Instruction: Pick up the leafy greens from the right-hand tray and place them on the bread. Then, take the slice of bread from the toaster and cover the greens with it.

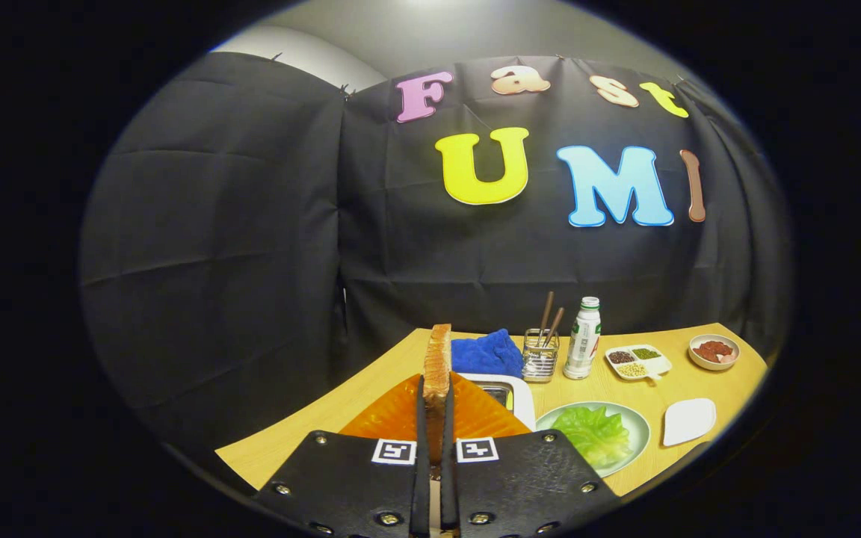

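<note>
Wooden table (371,388) backed by black cloth wall. Bread slice (437,362) clamped on edge between fingers of gripper (435,407), long axis upright. Leafy greens (593,435) seen on green plate (638,426), right of fingers; orange tray (393,417) just beneath.

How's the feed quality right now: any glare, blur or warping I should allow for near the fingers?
Gripper view: strong fisheye bending, the wooden table's edge curves; lighting even, dim at the rim. The toasted bread slice between the closed gripper is fairly sharp. Mild sheen on the ribbed orange plate; the pale green plate of lettuce shows no glare.
</note>
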The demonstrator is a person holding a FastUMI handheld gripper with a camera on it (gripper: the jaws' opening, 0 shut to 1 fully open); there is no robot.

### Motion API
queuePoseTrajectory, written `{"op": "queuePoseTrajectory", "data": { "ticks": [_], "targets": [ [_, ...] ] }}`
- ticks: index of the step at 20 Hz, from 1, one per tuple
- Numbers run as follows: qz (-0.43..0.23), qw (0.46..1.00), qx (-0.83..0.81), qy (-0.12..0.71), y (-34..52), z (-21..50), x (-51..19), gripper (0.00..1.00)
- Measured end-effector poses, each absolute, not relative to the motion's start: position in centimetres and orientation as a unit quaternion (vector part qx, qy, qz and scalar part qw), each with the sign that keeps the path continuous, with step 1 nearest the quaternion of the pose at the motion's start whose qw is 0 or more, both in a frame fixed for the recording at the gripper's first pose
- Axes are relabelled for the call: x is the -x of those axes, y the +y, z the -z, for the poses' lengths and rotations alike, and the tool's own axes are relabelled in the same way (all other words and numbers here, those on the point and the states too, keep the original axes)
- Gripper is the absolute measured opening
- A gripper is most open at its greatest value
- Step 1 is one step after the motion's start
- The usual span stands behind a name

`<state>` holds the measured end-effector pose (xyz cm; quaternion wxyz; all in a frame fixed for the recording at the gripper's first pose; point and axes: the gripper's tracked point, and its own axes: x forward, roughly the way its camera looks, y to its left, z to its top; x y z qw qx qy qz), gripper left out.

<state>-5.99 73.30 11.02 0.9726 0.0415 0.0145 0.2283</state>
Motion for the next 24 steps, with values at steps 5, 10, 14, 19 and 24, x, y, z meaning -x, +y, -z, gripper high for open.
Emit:
{"op": "queuePoseTrajectory", "data": {
  "ticks": [5, 10, 14, 19, 24],
  "targets": [
    [-0.229, 0.972, -0.047, 0.0, 72.1, -12.8, 6.3, 0.05],
    [-0.226, 0.973, -0.041, -0.015, 69.5, -13.9, 6.7, 0.05],
    [-0.212, 0.976, -0.037, -0.022, 66.5, -13.8, 6.4, 0.05],
    [-0.19, 0.981, -0.042, -0.015, 61.9, -12.3, 4.5, 0.06],
    [-0.17, 0.985, -0.025, -0.015, 59.1, -10.3, 2.2, 0.06]
  ]
}}
